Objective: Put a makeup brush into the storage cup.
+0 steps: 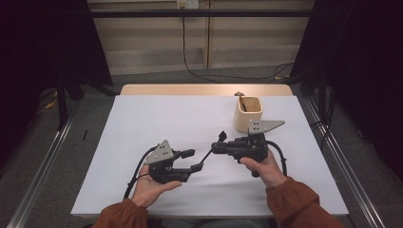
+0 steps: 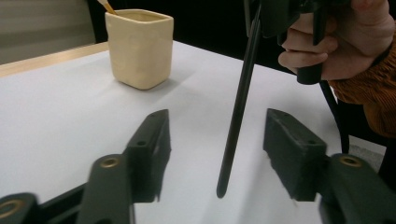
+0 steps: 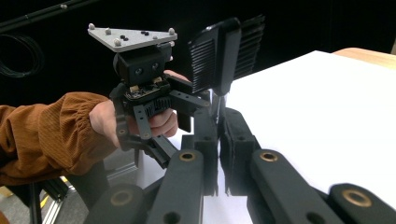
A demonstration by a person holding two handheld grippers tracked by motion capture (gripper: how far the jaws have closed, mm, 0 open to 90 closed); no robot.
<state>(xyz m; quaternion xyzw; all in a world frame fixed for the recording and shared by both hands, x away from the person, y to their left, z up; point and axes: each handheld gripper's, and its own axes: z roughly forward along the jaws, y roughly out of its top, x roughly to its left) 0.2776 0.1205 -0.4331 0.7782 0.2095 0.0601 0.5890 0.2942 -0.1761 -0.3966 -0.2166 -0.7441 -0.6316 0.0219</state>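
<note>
We find 2 hand-held grippers at work over the white table [image 1: 142, 118]. The right gripper [image 1: 219, 148] is clamped shut on a black spatula [image 2: 238, 107]: in the right gripper view its pads pinch the handle just below the slotted blade [image 3: 224, 53], which stands above them. The handle slants down from that gripper, its free tip between the jaws of the left gripper [image 2: 217, 154], just above the table.

The left gripper stands open; its pads sit clear of the handle on both sides, so nothing is held there.

We judge the step in hand to be a handover of the spatula between the grippers, the right one now carrying it alone. A cream holder [image 1: 248, 113] with a wooden utensil inside stands upright beyond the right gripper, well apart. The next move likely calls for carrying the spatula there and lowering it handle-first, without tipping the holder.
</note>
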